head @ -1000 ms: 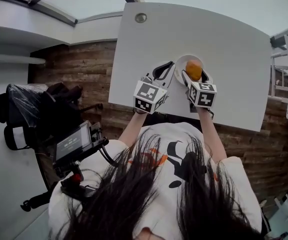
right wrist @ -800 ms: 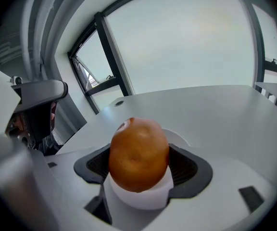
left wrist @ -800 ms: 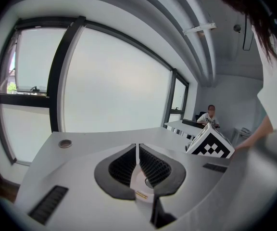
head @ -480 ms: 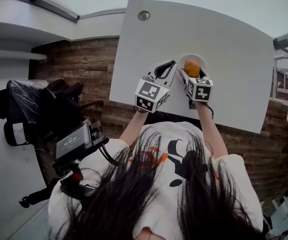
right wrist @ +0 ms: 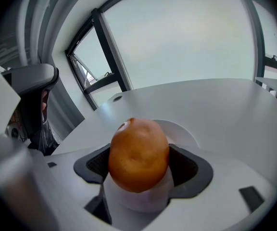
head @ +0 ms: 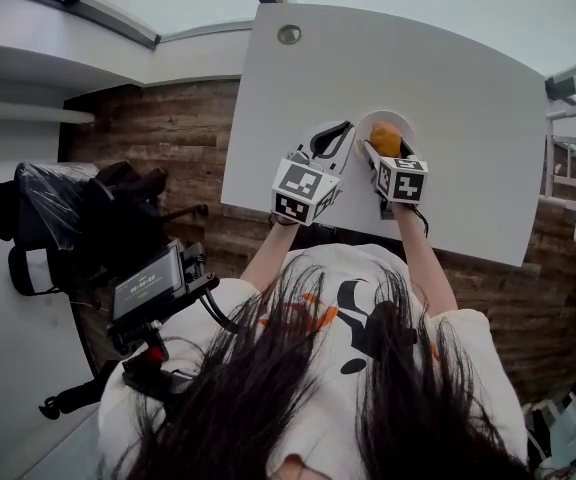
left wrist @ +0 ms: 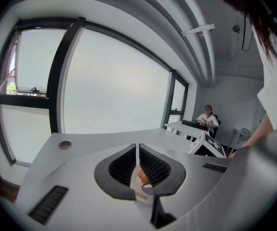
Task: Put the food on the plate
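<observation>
The right hand-held gripper [head: 386, 148] pinches the round orange food [head: 385, 138] over the white plate [head: 366, 124] at the tabletop's [head: 468, 108] centre, apparently to set it down there, while the left hand-held gripper [head: 330, 144], jaws pressed together on nothing, sits just left of it, out of the way.

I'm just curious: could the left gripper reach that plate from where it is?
Probably yes. The left gripper is right beside the plate, nothing between them; only the right gripper, holding the food over it, crowds the space.
</observation>
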